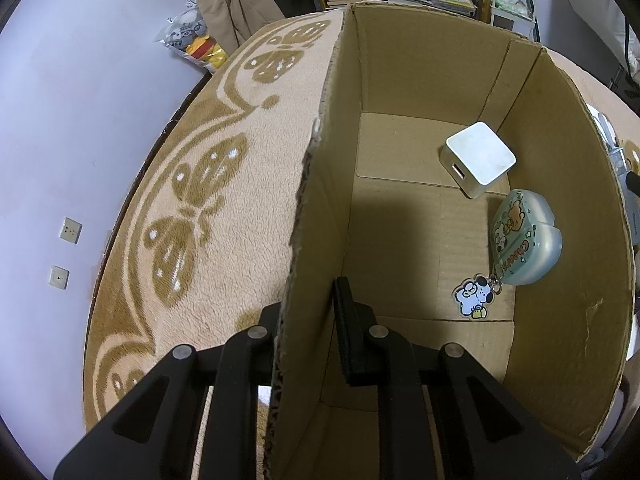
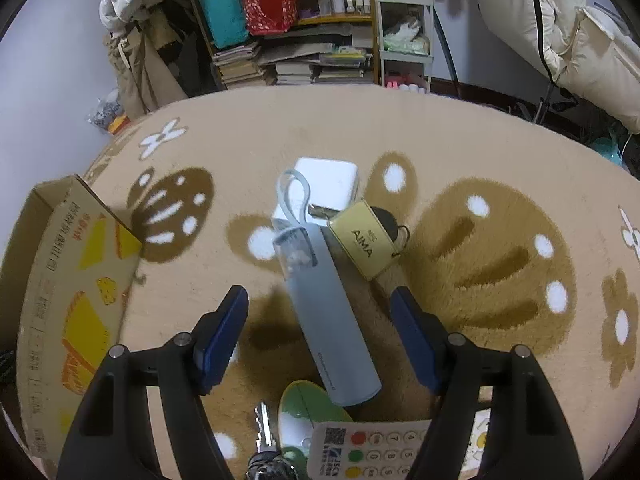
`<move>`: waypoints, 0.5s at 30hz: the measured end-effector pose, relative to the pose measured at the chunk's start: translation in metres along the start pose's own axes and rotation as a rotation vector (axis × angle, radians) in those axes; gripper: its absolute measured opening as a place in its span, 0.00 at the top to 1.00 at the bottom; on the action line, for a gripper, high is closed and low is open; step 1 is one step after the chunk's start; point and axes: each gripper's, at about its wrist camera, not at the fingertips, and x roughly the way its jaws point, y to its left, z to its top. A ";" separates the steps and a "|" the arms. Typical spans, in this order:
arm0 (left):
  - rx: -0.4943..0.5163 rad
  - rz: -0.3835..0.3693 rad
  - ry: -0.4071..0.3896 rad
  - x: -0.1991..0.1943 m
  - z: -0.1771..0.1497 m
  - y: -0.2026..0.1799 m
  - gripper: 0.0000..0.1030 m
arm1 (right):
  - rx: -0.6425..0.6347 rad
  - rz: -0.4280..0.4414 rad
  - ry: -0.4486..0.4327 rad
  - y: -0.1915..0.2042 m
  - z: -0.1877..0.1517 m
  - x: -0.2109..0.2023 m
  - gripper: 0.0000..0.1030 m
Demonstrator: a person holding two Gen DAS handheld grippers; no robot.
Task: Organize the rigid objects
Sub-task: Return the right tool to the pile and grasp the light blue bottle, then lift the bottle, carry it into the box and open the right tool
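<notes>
Gold tag (image 2: 366, 240): "AIMA" | green case (image 1: 524, 236): "Cheers" | left fingers (image 1: 352, 340) clenched on carton wall (image 1: 316, 208) | right fingers (image 2: 416, 340) released

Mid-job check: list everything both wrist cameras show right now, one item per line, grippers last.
cardboard box: 1, brown, on blanket
white cube charger: 1, white, in box
green case: 1, pale green, in box, dog charm attached
grey tube: 1, blue-grey, blanket, between right fingers
white adapter: 1, white, beyond tube
AIMA tag: 1, gold, beside tube
key: 1, silver, near edge
remote: 1, white, near edge
left gripper: black, clamped on box wall
right gripper: blue pads, open
</notes>
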 end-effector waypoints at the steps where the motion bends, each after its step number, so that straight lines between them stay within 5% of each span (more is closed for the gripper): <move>1: -0.001 -0.001 0.001 0.000 0.000 0.000 0.85 | 0.001 -0.004 0.008 -0.001 0.000 0.003 0.24; 6: 0.003 0.001 -0.001 0.000 0.000 0.000 0.85 | 0.000 -0.017 0.037 -0.001 -0.004 0.015 0.31; 9: 0.003 0.002 0.000 0.000 -0.001 0.000 0.85 | -0.014 -0.023 0.060 0.000 -0.007 0.021 0.42; 11: 0.003 0.002 0.000 0.000 0.000 -0.001 0.84 | -0.023 -0.037 0.068 0.002 -0.010 0.024 0.57; 15: 0.003 0.002 0.000 0.000 0.000 -0.001 0.84 | -0.042 -0.053 0.065 0.003 -0.011 0.023 0.60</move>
